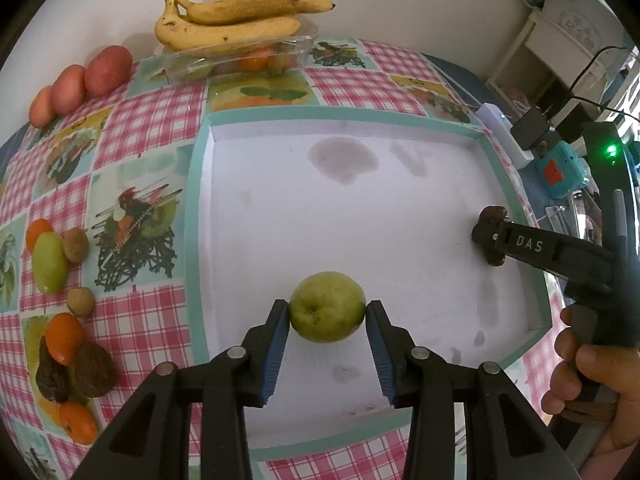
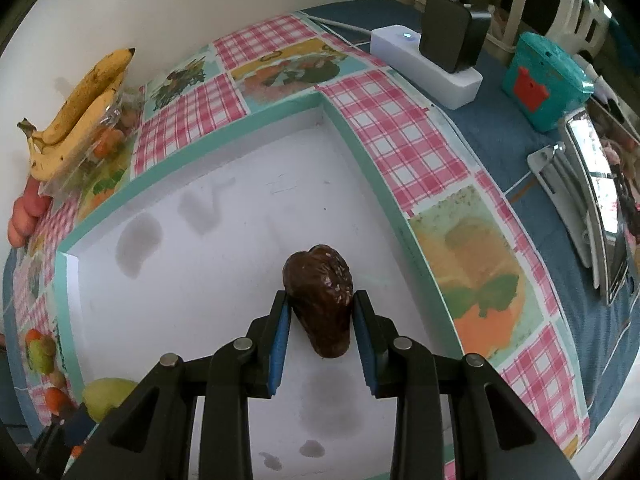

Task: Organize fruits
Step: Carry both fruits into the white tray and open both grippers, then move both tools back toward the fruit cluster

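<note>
Both fruits hang just above the white floor of the tray [image 1: 400, 124], the shallow teal-rimmed box in the middle of the desk [image 1: 152, 128]. The left tongs [image 1: 327, 312] pinch a green guava [image 1: 327, 306] by its sides, over the near part of the tray. The right tongs [image 2: 320, 312] pinch a dark, wrinkled brown fruit [image 2: 320, 296] close to the tray's right wall; from the left view it shows only as a brown lump behind the black finger, so what kind of fruit it is I can't say for sure. A hand [image 1: 580, 380] holds that tool's grip at the tray's right edge.

Left of the tray lie oranges [image 1: 64, 338], small brown fruits and a green one; beyond its far rim, bananas [image 1: 232, 20] rest on a clear punnet [image 1: 236, 58], with three red fruits [image 1: 80, 84] further left.

The risk from here, I think, is in letting go. The guava is round and held only at two small spots, so released above the floor it could roll toward the wall. The brown fruit looks soft: too firm a squeeze may bruise it or leave it sticking to a pad, and it sits near enough to the wall that the tongs could knock the rim as they spread
</note>
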`<state>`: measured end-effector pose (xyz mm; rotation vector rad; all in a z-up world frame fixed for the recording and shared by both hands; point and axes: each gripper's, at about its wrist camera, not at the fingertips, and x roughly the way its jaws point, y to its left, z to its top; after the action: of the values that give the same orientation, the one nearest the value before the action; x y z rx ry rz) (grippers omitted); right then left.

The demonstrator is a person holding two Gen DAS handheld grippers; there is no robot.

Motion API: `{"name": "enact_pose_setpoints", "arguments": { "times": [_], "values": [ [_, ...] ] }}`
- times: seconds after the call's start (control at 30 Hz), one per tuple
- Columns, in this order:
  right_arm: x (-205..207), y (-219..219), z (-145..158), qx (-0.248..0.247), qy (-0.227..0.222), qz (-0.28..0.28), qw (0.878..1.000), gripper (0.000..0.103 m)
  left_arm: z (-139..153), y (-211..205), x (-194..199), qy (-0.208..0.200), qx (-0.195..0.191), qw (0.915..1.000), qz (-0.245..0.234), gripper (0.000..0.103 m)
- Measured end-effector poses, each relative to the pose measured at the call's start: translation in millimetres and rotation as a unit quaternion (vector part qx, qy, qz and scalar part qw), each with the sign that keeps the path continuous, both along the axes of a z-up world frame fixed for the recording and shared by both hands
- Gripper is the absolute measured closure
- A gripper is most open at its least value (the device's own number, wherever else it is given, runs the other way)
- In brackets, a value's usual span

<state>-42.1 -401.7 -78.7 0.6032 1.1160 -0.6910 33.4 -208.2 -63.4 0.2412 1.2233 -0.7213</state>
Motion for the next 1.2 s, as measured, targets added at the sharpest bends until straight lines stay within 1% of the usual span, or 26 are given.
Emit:
{"name": "enact_pose_setpoints", "arguments": {
  "times": [0.07, 0.17, 0.23, 0.3, 0.37, 0.4, 0.43, 0.5, 0.53, 0.6, 0.67, 0.7, 0.77, 0.83, 0.93, 1.0, 1.1, 1.2],
  "values": [
    [1.3, 1.3, -0.2, -0.005, 0.004, 0.004, 1.000, 0.070, -0.1, -0.6, -0.4, -0.003, 0.002, 1.0000, -0.001, 0.060],
    [1.3, 2.3, 0.0, -0.004, 0.002, 0.008, 1.000, 0.063, -0.7, -1.5, -0.8, -0.009, 0.010, 0.9999, -0.002, 0.058],
    [3.5, 2.2, -1.3, -0.004, 0.003, 0.012, 1.000, 0.049, -1.0, -0.8, -0.2, -0.007, 0.013, 0.9999, -0.001, 0.055],
    [4.3, 3.2, -2.0, -0.006, 0.004, 0.013, 1.000, 0.047, 2.7, 1.4, 1.1, -0.005, 0.006, 1.0000, 0.002, 0.044],
    [4.7, 3.5, -1.9, -0.007, 0.004, 0.013, 1.000, 0.046, 9.1, 4.0, 2.0, -0.012, 0.001, 0.9999, 0.010, 0.038],
    [4.5, 3.5, -1.4, -0.006, 0.002, 0.011, 1.000, 0.043, 13.7, 5.5, 2.5, -0.018, -0.002, 0.9997, 0.014, 0.035],
    [4.5, 3.5, -1.1, -0.005, 0.000, 0.010, 1.000, 0.035, 19.2, 7.5, 3.1, -0.025, -0.006, 0.9995, 0.017, 0.034],
    [4.4, 3.6, 1.6, -0.010, -0.004, 0.009, 1.000, 0.025, 28.9, 12.2, 4.7, -0.037, -0.016, 0.9988, 0.027, 0.025],
    [4.9, 4.5, 4.0, -0.014, -0.007, 0.011, 1.000, 0.025, 32.6, 14.2, 5.9, -0.040, -0.019, 0.9985, 0.032, 0.023],
    [5.8, 5.7, 8.4, -0.021, -0.014, 0.014, 1.000, 0.024, 39.7, 21.3, 11.2, -0.050, -0.023, 0.9973, 0.048, 0.012],
    [5.4, 7.7, 14.1, -0.027, -0.023, 0.016, 0.999, 0.016, 45.3, 32.9, 19.5, -0.064, -0.018, 0.9948, 0.078, 0.005],
    [5.1, 9.0, 17.4, -0.030, -0.029, 0.016, 0.999, 0.010, 47.5, 40.9, 25.3, -0.073, -0.012, 0.9926, 0.096, 0.003],
    [5.1, 11.0, 23.1, -0.040, -0.037, 0.017, 0.998, 0.009, 52.1, 59.2, 36.9, -0.102, 0.004, 0.9856, 0.135, 0.000],
    [6.2, 14.2, 28.0, -0.053, -0.038, 0.020, 0.998, 0.009, 54.2, 79.0, 50.8, -0.126, 0.027, 0.9771, 0.169, 0.000],
    [9.0, 22.5, 32.5, -0.065, -0.042, 0.031, 0.997, 0.009, 52.0, 109.8, 69.3, -0.126, 0.041, 0.9692, 0.208, 0.000],
    [11.8, 30.7, 33.9, -0.067, -0.047, 0.040, 0.996, 0.009, 52.0, 132.6, 79.7, -0.125, 0.043, 0.9646, 0.228, 0.000],
    [17.5, 42.3, 32.8, -0.064, -0.048, 0.048, 0.996, 0.009, 55.7, 159.6, 87.6, -0.136, 0.042, 0.9567, 0.254, 0.000],
    [28.4, 59.7, 33.8, -0.063, -0.053, 0.068, 0.994, 0.009, 62.5, 191.4, 94.9, -0.150, 0.022, 0.9464, 0.285, 0.000]
  ]
}}
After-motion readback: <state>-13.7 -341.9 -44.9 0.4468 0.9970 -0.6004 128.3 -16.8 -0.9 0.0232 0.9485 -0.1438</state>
